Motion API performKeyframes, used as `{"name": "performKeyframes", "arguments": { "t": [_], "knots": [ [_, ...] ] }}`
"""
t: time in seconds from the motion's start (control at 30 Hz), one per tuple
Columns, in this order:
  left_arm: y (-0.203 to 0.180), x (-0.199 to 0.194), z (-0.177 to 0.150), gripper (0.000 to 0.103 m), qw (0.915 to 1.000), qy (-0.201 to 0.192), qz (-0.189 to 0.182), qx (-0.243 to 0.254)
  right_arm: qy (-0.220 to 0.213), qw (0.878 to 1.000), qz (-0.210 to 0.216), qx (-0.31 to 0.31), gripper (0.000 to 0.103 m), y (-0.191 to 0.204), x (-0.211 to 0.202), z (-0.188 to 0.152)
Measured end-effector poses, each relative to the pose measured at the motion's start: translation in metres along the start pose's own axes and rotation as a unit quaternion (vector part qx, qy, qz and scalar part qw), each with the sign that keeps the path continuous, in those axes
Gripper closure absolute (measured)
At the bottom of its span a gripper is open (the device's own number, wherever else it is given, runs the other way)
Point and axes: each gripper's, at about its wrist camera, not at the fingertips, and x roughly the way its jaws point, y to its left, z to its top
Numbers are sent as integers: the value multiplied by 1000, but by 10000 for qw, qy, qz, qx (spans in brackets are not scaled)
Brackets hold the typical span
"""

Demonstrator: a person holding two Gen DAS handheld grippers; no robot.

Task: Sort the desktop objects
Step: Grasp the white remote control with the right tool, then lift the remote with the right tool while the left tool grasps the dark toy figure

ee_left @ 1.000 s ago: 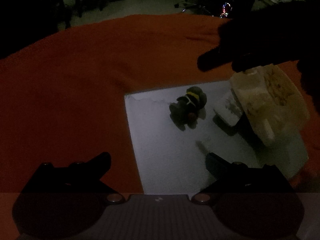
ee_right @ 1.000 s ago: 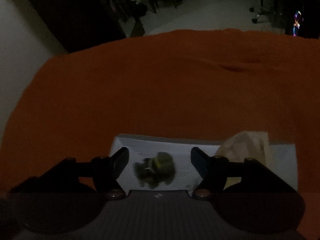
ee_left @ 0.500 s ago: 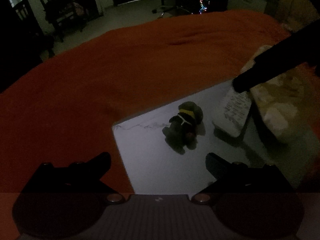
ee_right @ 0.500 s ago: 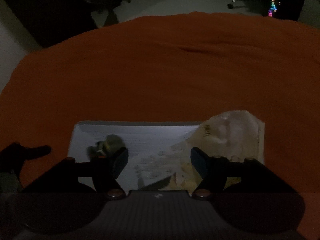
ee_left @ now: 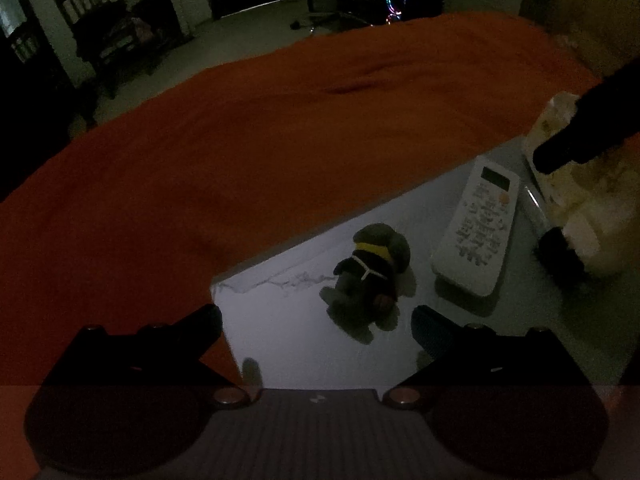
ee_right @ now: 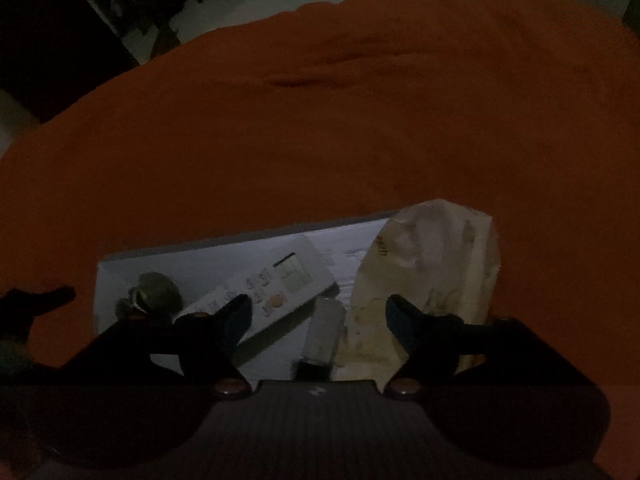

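Little of the sorting appears done: four things are seen gathered on a white board [ee_left: 280, 344] that lies on an orange cloth [ee_left: 240, 140], and none is held. In the left wrist view a toy [ee_left: 370, 276] is found at centre, a remote [ee_left: 478, 232] to its right, and a bag [ee_left: 588, 208] at the right edge, with a small bottle [ee_right: 324, 330] seen only in the right wrist view, between remote and bag. The left gripper [ee_left: 316, 320] is held wide open above the lower left of the board, with nothing between its fingers. The jaws of the right gripper [ee_right: 318, 314] are opening, and nothing is pinched; the bottle and a corner of the remote are merely seen in the gap beneath them. All four things are judged still to be picked and placed; where they belong cannot be told, since no bin is in view. The remote's long axis is seen running from lower left to upper right in both views, with its display at the upper right end. The bottle lies on its side, its axis nearly vertical in the right wrist frame, its dark end toward the bottom. The toy lies with its head toward the upper right in the left wrist view.
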Motion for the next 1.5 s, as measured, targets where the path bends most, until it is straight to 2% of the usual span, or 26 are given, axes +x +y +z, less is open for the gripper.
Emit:
{"name": "performKeyframes", "arguments": {
  "t": [0.23,0.37,0.43,0.53,0.73,0.8,0.83,0.9,0.97,1.0,1.03,1.07,1.1,1.17,1.27,1.37,1.5],
  "knots": [
    [-12,12,7,0,9998,-59,9,193,142,9995,74,283,23,8,0,8],
    [-20,17,11,0,9995,-178,13,242,155,9987,427,248,21,23,-5,15],
    [-24,20,12,0,9993,-211,9,309,199,9984,461,257,20,30,-3,19],
    [-30,23,12,0,9986,-286,76,448,512,9948,626,615,20,30,10,20],
    [-29,24,9,4,9979,-455,-24,454,582,9935,413,889,22,27,24,18],
    [-31,23,6,11,9975,-460,-135,520,504,9931,283,1023,22,23,27,17],
    [-33,25,4,22,9972,-409,-156,601,479,9928,247,1071,22,22,28,18],
    [-38,29,0,30,9967,-302,-131,737,493,9924,179,1117,22,21,33,19],
    [-39,28,-2,35,9966,-364,-155,725,523,9921,169,1128,22,24,38,21],
    [-38,27,-3,38,9967,-386,-185,684,530,9921,179,1126,27,25,40,22],
    [-37,27,-4,52,9971,-368,-224,621,530,9928,183,1061,28,26,40,22],
    [-36,27,-4,60,9975,-332,-269,561,503,9939,107,980,32,26,40,21],
    [-34,27,-4,63,9977,-307,-333,500,441,9951,32,887,41,27,39,20],
    [-30,24,-5,64,9979,-313,-430,380,366,9975,67,600,53,31,35,19],
    [-26,17,-12,64,9980,-271,-516,252,465,9986,97,237,63,32,29,16],
    [-23,9,-19,64,9983,-113,-558,139,664,9974,91,-253,66,30,22,10],
    [-18,-3,-25,64,9974,355,-584,-211,1077,9892,104,-991,66,30,13,-5]
  ]
}}
